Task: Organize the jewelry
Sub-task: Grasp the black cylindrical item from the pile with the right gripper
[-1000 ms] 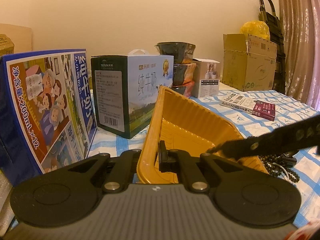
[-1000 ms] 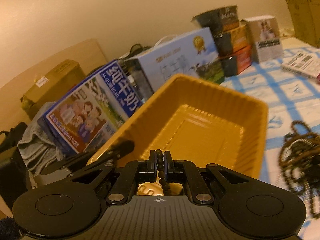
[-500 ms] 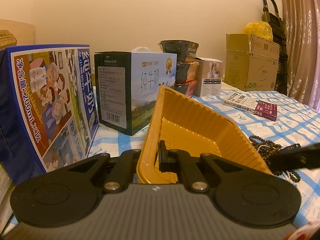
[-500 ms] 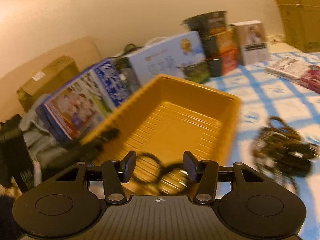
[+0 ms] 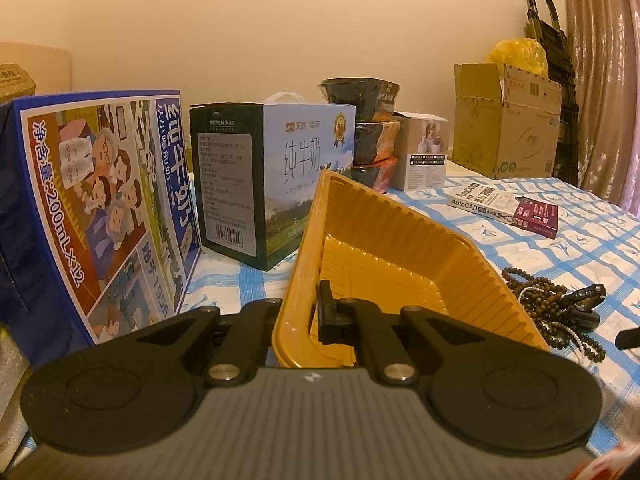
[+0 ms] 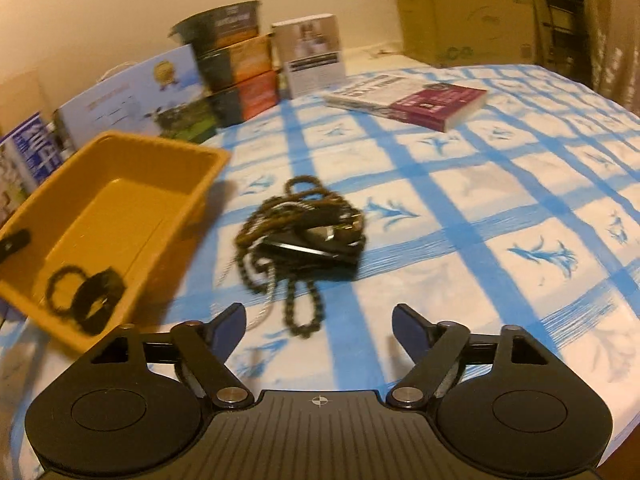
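Observation:
My left gripper is shut on the near wall of a yellow plastic tray, which tilts up from the table. In the right wrist view, two dark bead bracelets lie in the tray. A tangled pile of dark bead strings and a black clip lies on the cloth to the right of the tray. It also shows in the left wrist view as the bead pile. My right gripper hovers just short of that pile, its jaws opening wide with nothing between them.
Two milk cartons stand left of and behind the tray. Stacked instant-noodle bowls and a small white box are at the back. Books lie on the blue checked cloth, with a cardboard box behind.
My right gripper opened and let a bead bracelet fall into the tray, then swung right and down toward the pile on the cloth. The left gripper kept its hold on the tray.

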A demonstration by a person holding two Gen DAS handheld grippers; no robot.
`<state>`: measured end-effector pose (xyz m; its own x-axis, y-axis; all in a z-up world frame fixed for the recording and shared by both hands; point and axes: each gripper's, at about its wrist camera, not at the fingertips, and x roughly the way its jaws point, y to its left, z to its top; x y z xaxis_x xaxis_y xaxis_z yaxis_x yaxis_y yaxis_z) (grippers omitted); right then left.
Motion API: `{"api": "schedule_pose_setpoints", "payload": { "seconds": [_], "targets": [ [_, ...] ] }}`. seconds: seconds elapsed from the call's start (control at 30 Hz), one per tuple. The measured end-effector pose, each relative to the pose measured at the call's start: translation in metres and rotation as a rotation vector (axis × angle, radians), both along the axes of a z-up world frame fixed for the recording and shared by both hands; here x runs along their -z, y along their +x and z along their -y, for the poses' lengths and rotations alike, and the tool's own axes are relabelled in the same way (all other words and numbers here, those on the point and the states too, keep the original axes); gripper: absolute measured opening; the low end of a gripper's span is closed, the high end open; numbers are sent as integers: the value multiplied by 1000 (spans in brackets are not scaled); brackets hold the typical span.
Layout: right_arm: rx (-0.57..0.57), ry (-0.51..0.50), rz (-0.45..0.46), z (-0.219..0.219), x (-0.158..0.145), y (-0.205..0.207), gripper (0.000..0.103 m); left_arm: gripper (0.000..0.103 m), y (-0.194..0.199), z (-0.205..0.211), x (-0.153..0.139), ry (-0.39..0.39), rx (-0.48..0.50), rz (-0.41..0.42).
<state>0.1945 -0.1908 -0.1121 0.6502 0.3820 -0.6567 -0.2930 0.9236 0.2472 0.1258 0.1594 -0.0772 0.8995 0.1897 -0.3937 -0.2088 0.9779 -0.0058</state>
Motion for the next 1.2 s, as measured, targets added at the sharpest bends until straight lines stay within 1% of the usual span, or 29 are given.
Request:
{"api": "schedule_pose_setpoints", "payload": {
  "seconds": [0.2,0.47,0.53,0.63,0.73,0.93,1.03,1.1,1.13,1.2],
  "targets": [
    [12,5,2,1,1,4,83,5,1,-1,0,8,3,-3],
    [6,11,-17,-18,6,25,88,5,1,-1,0,8,3,-3],
    [9,0,-13,-25,8,31,88,5,1,-1,1,7,2,-4],
    [19,-27,14,-34,13,40,88,6,2,-2,1,7,3,-4],
    [47,-47,13,-39,20,49,88,6,2,-3,1,6,4,-4],
    [53,-15,10,-40,23,56,88,5,2,-3,2,7,6,-4],
    [55,-16,20,-43,22,56,88,6,2,-3,2,6,4,-5],
    [68,-21,28,-44,23,57,87,6,2,-3,2,5,5,-5],
    [73,-20,31,-44,23,58,78,6,2,-3,2,6,5,-6],
    [71,-12,27,-42,24,59,77,6,2,-3,2,6,4,-6]
  ]
}}
